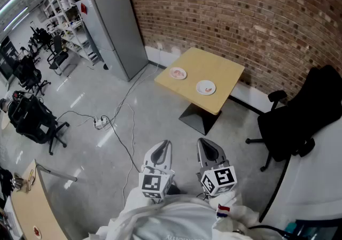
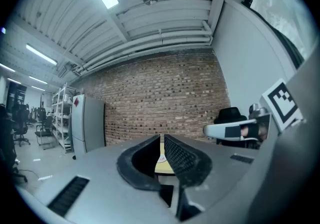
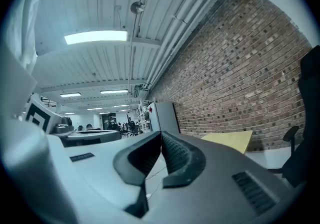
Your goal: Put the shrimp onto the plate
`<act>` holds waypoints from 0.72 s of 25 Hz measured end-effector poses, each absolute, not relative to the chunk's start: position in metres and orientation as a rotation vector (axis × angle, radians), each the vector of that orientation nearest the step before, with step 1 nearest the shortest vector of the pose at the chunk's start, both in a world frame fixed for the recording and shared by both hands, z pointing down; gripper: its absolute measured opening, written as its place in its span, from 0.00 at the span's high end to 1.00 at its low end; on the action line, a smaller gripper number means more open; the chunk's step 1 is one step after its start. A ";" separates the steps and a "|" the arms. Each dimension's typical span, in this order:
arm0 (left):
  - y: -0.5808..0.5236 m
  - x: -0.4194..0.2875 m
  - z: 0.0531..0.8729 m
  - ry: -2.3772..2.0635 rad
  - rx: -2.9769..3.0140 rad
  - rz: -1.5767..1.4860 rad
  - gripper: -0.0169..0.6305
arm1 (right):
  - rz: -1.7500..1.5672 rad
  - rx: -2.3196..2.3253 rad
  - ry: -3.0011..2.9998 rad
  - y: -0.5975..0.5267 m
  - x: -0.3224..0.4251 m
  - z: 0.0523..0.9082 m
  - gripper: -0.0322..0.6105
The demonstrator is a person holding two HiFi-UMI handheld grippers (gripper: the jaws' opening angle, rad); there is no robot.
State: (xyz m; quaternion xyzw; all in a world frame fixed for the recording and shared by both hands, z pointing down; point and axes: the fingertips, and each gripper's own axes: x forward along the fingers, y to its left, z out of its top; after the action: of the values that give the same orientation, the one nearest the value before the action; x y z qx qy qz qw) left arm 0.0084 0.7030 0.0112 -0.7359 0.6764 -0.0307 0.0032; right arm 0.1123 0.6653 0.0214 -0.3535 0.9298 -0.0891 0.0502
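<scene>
Standing well back from the tabletop (image 1: 214, 68), the person holds both tools low against the body, and neither is anywhere near the work. The left gripper (image 1: 162, 148) sits level, its fingers (image 2: 182, 155) drawn almost together with just a thin slit between them and nothing in it; through that slit its own view catches a sliver of the yellow tabletop (image 2: 161, 162). The right gripper (image 1: 206, 147) rides just beside it, also level, its fingers (image 3: 177, 153) closed tip to tip and empty, with the tabletop (image 3: 230, 140) off to the right of them in the right gripper view. On the tabletop sit two white plates, a little apart. The nearer plate (image 1: 213, 89), toward the tabletop's near edge, carries a small reddish curl that reads as the shrimp (image 1: 206, 89). The farther plate (image 1: 184, 75), by the tabletop's left corner, shows a pinkish patch too small to make out. A brick wall (image 1: 240, 14) runs behind the tabletop, a grey fridge (image 1: 115, 30) stands well to the tabletop's left, and a black chair (image 1: 299, 121) stands to its right.
</scene>
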 end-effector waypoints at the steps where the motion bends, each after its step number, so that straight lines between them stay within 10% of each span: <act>1: 0.698 0.005 0.013 2.128 -2.300 -0.097 0.92 | -0.270 -1.082 2.829 0.659 0.112 0.021 0.91; 18: 0.562 -0.121 0.038 2.086 -2.357 -0.076 0.92 | -0.286 -1.246 2.823 0.530 0.010 0.041 0.91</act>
State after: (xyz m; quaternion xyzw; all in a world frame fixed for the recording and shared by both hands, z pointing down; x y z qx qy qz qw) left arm -0.1209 0.5619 0.0376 -0.7486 0.6626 -0.0241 -0.0032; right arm 0.0101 0.5295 0.0411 -0.4018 0.9108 -0.0921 0.0212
